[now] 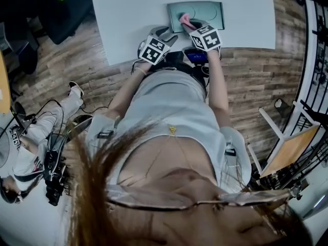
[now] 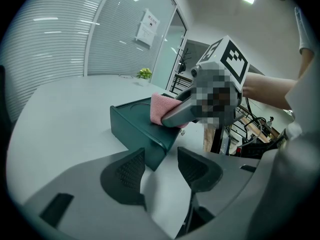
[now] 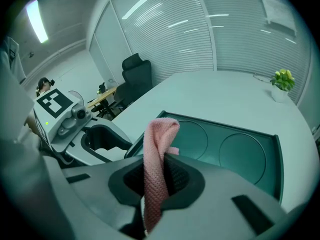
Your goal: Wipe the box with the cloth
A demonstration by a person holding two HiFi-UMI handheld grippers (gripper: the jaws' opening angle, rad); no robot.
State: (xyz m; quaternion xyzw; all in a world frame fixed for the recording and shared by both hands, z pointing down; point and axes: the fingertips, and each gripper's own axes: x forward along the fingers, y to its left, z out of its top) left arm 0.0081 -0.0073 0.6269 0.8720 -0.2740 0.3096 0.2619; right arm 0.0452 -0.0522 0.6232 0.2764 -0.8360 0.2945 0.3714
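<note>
A dark green box (image 1: 200,13) with two round recesses lies on the white table (image 1: 128,14) near its front edge. My right gripper (image 1: 188,24) is shut on a pink cloth (image 3: 156,159), which stands up between the jaws over the box's near left part (image 3: 225,146). In the left gripper view the cloth (image 2: 164,109) rests on the box's top (image 2: 135,121). My left gripper (image 2: 160,171) is open just short of the box's near corner, with nothing between its pads; in the head view the left gripper (image 1: 166,35) sits at the box's front left.
A small green plant (image 3: 283,81) in a white pot stands on the table beyond the box. A black office chair (image 3: 137,76) is at the table's far side. A person sits on the floor (image 1: 36,137) to the left, among cables. A wooden board (image 1: 292,150) leans at right.
</note>
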